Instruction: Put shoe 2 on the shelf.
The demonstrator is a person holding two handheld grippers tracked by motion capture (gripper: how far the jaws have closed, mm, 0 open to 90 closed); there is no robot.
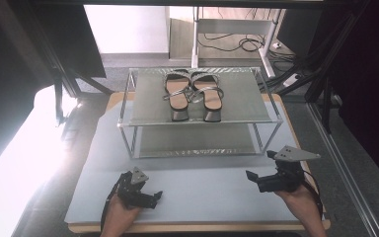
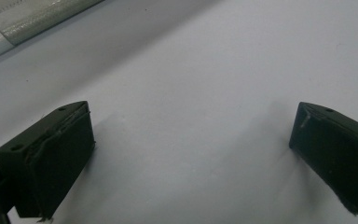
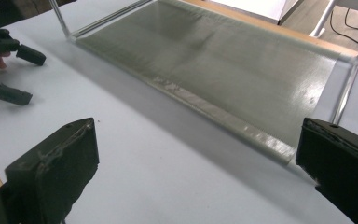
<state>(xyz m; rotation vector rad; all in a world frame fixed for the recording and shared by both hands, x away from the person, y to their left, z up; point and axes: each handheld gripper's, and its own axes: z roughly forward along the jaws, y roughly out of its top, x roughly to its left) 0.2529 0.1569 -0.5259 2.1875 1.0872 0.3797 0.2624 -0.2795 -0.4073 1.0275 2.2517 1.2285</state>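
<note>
Setting: a worktop covered by a pale mat, carrying a two-tier metal shoe rack with mesh shelves.

Task things: a pair of heeled sandals stands side by side on the top shelf of the rack, heels toward the person, straps crossing; the two sandals touch or nearly touch at the straps.

Lower shelf: bare mesh, seen close in the right gripper view.

Left gripper: held low over the near left part of the mat, well apart from the rack; jaws spread wide and released, with nothing but mat between them in the left gripper view.

Right gripper: held over the near right part of the mat, near the rack's front right leg, aimed toward the lower shelf; jaws likewise spread and released, grasping nothing.

Step in hand (judgement): either the pair has been set on the rack and the hands rest clear, or a reach for it has not begun; the frames do not decide which.

Next move (judgement): if the sandals are to be taken, each gripper must rise above the top rail, pass over the shelf edge, and close on a heel or strap without pushing the neighbouring sandal.
</note>
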